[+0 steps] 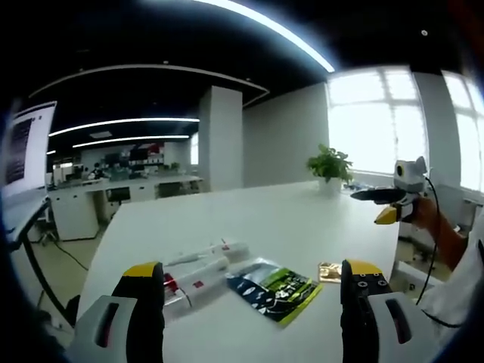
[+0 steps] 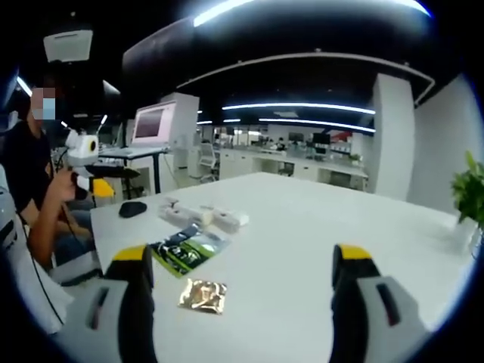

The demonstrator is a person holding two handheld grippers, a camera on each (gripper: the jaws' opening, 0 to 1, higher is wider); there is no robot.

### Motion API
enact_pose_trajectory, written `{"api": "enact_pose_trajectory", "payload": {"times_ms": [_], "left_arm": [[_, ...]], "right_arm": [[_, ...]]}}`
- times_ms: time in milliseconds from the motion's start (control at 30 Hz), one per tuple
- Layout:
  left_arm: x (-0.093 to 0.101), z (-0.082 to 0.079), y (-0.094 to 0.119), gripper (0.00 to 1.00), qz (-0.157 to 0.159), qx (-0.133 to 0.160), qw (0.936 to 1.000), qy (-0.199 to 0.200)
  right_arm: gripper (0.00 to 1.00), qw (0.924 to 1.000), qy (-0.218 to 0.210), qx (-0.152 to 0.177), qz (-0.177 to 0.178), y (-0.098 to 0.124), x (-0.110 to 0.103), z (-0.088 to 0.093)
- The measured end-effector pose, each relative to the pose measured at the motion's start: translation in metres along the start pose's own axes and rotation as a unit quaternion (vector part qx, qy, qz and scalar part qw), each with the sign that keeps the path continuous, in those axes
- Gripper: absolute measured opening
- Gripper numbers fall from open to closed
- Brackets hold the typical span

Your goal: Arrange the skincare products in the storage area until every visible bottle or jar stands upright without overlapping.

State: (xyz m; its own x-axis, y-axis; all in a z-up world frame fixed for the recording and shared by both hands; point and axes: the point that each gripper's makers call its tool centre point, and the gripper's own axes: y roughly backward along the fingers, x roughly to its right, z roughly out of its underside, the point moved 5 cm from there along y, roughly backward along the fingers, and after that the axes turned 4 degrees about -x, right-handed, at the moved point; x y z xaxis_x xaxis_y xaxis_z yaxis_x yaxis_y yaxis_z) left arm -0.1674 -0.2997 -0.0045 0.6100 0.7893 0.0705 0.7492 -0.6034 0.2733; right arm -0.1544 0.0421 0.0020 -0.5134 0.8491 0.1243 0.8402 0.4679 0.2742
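Observation:
Two white tubes with red labels (image 1: 203,274) lie flat on the white table (image 1: 287,219), side by side and touching. To their right lie a dark green sachet (image 1: 276,291) and a small gold sachet (image 1: 329,271). My left gripper (image 1: 253,295) hovers over the table's near edge, open and holding nothing. In the right gripper view the white tubes (image 2: 204,215), green sachet (image 2: 189,248) and gold sachet (image 2: 203,295) lie ahead and to the left. My right gripper (image 2: 242,283) is open and holds nothing. Each gripper appears in the other's view: right gripper (image 1: 380,206), left gripper (image 2: 106,181).
A potted plant (image 1: 329,162) stands at the table's far edge. A black mouse (image 2: 132,208) rests near the table corner, beyond the tubes. A person (image 2: 34,174) sits at that side. A monitor on a stand (image 2: 153,122) rises behind the table.

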Motion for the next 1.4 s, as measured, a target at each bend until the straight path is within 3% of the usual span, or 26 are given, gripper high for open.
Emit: {"api": "enact_pose_trajectory", "payload": {"times_ms": [700,1000,1400], "left_arm": [[0.003,0.000,0.001,0.99,0.018,0.005,0.9998,0.009],[0.003,0.002,-0.002,0.99,0.016,-0.001,0.9998,0.009],[0.001,0.003,-0.001,0.99,0.010,-0.002,0.9999,0.006]], "right_arm": [[1.00,0.9999,0.000,-0.013,-0.011,-0.014,-0.001,0.003],[0.99,0.9997,0.023,-0.008,-0.010,-0.018,0.001,-0.009],[0.98,0.9989,0.025,-0.015,-0.037,-0.037,-0.004,-0.010]]}}
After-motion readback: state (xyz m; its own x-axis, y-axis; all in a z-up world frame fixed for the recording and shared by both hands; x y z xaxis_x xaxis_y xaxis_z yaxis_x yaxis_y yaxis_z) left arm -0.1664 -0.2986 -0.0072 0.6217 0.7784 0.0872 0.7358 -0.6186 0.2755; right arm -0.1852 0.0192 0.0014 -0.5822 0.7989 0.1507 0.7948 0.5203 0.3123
